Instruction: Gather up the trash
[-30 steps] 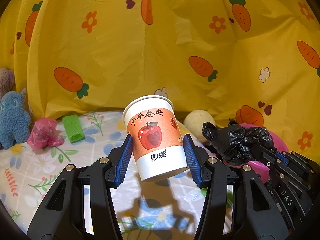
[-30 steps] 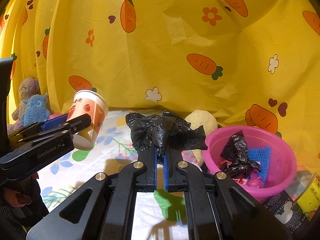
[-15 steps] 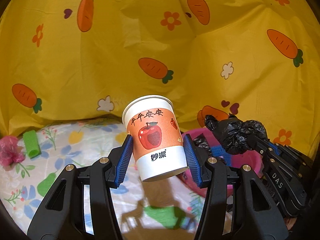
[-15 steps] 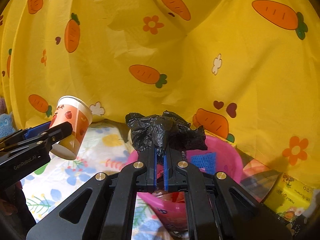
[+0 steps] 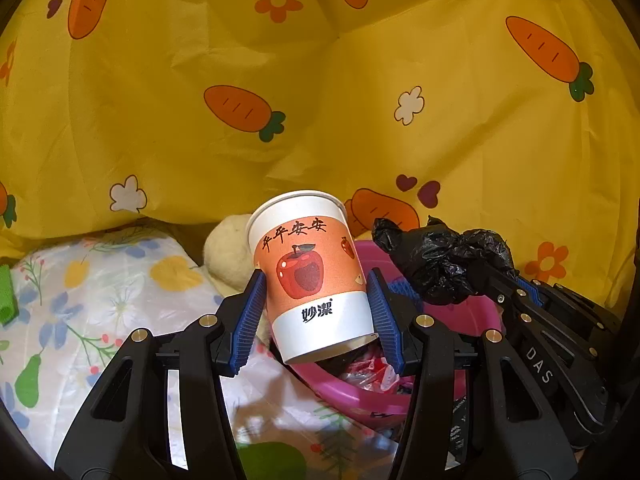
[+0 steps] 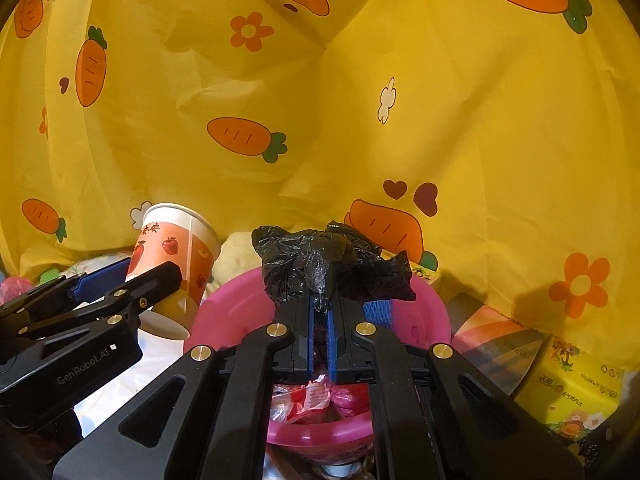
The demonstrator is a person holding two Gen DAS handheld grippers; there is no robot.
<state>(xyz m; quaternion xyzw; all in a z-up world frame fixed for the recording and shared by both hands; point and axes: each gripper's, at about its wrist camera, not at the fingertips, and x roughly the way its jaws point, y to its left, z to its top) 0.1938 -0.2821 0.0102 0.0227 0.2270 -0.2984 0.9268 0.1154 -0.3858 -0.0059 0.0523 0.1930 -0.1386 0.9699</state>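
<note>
A paper cup (image 5: 312, 276) with a red apple print sits upright between the blue pads of my left gripper (image 5: 316, 304), which is shut on it; the same paper cup (image 6: 176, 252) shows at the left of the right wrist view. My right gripper (image 6: 320, 312) is shut on a crumpled black plastic bag (image 6: 324, 268), also seen as the black bag (image 5: 444, 264) at the right of the left wrist view. Both hang over a pink basin (image 6: 236, 300) that holds red and pink wrappers (image 6: 316, 396) and a blue mesh piece (image 6: 378, 310). The pink basin (image 5: 352, 396) lies just under the cup.
A yellow carrot-print cloth (image 5: 320, 100) fills the background. A floral sheet (image 5: 100, 280) covers the surface, with a green mesh piece (image 5: 6, 296) at its left edge. A cream round thing (image 5: 228, 252) lies behind the cup. A yellow tissue pack (image 6: 580, 392) and a striped packet (image 6: 496, 344) lie right of the basin.
Both grippers have swung right with their loads. The pink basin has come from the right edge to just under them; the plush toys and pink wad have left the view.
</note>
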